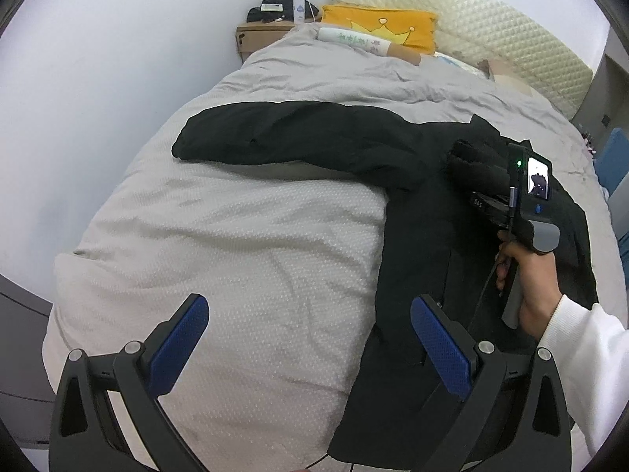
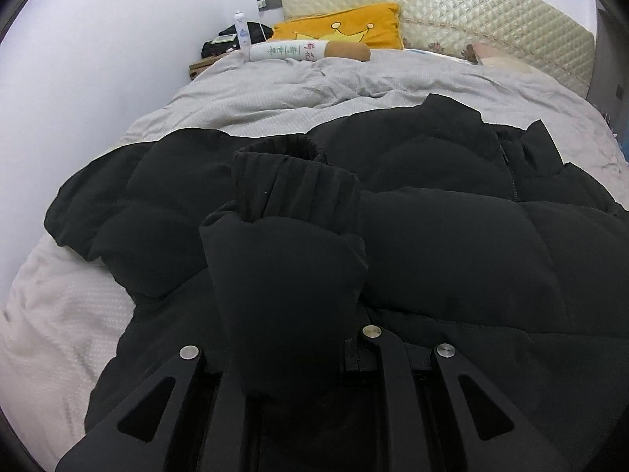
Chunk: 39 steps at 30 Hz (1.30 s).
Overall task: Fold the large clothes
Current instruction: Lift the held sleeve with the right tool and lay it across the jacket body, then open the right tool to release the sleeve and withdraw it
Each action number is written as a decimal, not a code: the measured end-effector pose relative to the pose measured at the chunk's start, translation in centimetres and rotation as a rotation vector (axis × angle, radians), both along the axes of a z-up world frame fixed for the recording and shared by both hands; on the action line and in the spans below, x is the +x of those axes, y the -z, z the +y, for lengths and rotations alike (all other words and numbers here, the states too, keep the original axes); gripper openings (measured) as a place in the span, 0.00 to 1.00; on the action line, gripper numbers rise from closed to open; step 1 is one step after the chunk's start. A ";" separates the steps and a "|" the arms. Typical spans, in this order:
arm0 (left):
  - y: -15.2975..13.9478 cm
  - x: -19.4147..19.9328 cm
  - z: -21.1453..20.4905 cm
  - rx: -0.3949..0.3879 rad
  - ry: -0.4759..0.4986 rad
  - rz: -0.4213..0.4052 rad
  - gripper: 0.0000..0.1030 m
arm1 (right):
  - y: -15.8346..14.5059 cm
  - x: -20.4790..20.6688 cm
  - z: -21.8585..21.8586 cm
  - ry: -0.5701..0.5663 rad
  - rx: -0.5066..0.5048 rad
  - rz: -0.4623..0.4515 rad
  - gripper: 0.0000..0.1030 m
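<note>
Right tool (image 2: 295, 330) grips jacket sleeve (image 2: 291, 244) — above jacket (image 2: 452, 244).

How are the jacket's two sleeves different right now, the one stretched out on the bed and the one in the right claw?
The outstretched sleeve lies flat on the grey duvet, free of either claw; the other sleeve is pinched in the right claw and folded across the jacket's front. The flat one points away from the body; the held one's ribbed cuff stands up. Both are black and puffy.
</note>
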<state>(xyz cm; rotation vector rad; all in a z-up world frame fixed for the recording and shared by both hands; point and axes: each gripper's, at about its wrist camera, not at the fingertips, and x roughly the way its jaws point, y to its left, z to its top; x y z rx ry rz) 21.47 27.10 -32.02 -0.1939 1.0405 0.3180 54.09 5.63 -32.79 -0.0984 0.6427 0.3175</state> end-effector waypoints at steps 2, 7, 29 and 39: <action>-0.6 0.3 0.0 -0.006 0.005 -0.005 1.00 | -0.5 -0.3 -0.1 -0.001 0.018 0.009 0.19; -3.5 1.2 -0.9 -0.019 0.028 -0.036 1.00 | -3.1 -2.6 -1.0 -0.017 0.081 0.051 0.47; -21.0 -0.6 -12.9 -0.026 0.293 -0.184 1.00 | -24.1 -28.3 -14.0 0.133 0.260 -0.038 0.47; -24.5 -5.7 -18.1 -0.047 0.245 -0.214 1.00 | -27.9 -37.7 -17.7 0.134 0.242 -0.102 0.47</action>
